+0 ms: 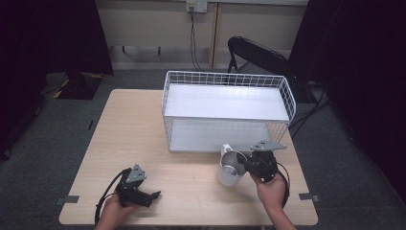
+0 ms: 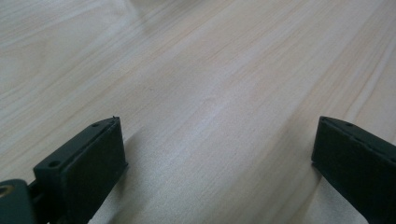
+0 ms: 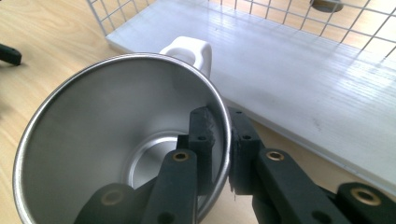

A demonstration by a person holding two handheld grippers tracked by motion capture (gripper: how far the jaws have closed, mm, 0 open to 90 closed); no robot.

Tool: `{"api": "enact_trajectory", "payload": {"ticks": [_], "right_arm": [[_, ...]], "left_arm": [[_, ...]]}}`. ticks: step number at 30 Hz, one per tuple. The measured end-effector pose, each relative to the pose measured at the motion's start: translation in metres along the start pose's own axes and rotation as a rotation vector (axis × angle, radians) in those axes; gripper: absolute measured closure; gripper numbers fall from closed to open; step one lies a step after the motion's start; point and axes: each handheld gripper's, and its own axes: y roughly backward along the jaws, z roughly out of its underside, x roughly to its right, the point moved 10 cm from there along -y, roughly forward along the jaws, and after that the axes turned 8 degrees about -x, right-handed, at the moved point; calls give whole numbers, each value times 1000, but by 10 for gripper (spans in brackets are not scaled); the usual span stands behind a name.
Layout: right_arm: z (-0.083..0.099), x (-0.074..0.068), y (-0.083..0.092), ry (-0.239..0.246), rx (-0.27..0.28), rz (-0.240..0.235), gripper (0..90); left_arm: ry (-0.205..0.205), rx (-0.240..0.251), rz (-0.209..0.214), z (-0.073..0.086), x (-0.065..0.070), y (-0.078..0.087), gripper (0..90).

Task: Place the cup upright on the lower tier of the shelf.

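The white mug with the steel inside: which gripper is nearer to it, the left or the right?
Right. The right gripper is shut on the mug, one jaw inside its rim, the other outside. The left gripper is open, low over the table, off to the mug's left.

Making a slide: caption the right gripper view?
Right gripper fingers pinch the steel mug rim, beside the white rack.

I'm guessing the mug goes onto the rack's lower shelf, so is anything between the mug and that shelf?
Nothing visible does. The right gripper is clamped on the mug wall, and the rack's lower shelf lies just beyond it, bare, its near side open.
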Motion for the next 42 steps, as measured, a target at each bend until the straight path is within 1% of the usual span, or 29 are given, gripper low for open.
{"api": "enact_trajectory", "payload": {"ticks": [6,14,23,32,37,42], "right_arm": [[-4,6,-1,-13,9,16,820],[-9,11,-2,-14,12,37,820],[-16,16,-3,-22,23,51,820],[-22,21,-4,-41,44,60,820],[-22,25,-6,-41,40,72,820],[-24,28,-7,-52,50,75,820]], "left_arm": [[0,2,-2,0,0,0,21],[1,0,0,0,0,0,21],[1,1,-1,0,0,0,21],[1,0,0,0,0,0,20],[1,0,0,0,0,0,21],[1,1,-1,0,0,0,21]]}}
